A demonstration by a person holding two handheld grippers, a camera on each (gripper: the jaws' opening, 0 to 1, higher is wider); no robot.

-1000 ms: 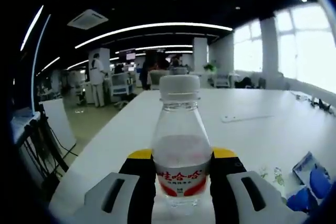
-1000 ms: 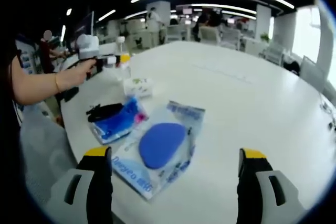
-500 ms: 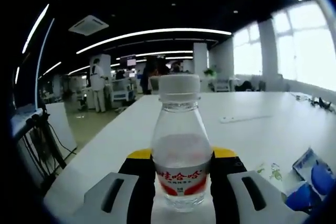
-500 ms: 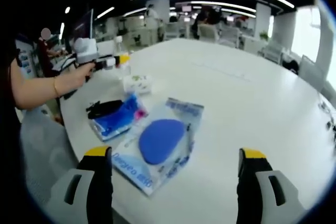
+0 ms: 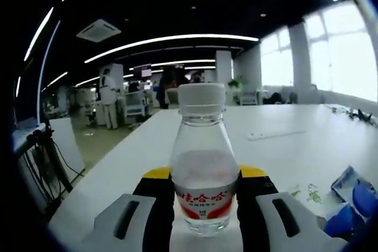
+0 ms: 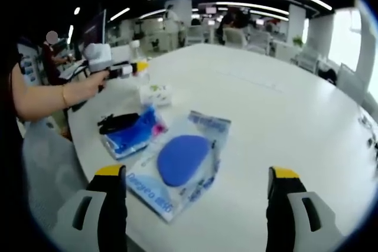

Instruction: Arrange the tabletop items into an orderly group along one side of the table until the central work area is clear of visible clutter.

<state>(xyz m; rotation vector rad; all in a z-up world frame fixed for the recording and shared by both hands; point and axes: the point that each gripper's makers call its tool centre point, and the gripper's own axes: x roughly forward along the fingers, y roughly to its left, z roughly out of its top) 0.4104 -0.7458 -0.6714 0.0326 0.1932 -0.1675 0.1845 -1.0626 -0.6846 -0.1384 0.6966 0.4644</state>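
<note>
Clear plastic water bottle, white-capped with a red label, stands upright between the jaws of the left claw, which is closed against its sides, in the left gripper view. It sits near one edge of the white tabletop; blue packets lie further along that edge.

Right gripper view: the right claw is spread wide, holding nothing, above the tabletop's near edge. Ahead lie a clear bag holding a blue oval pad, a blue packet with a black item, and a small white pack. A hand holds the left claw at the far edge.
</note>
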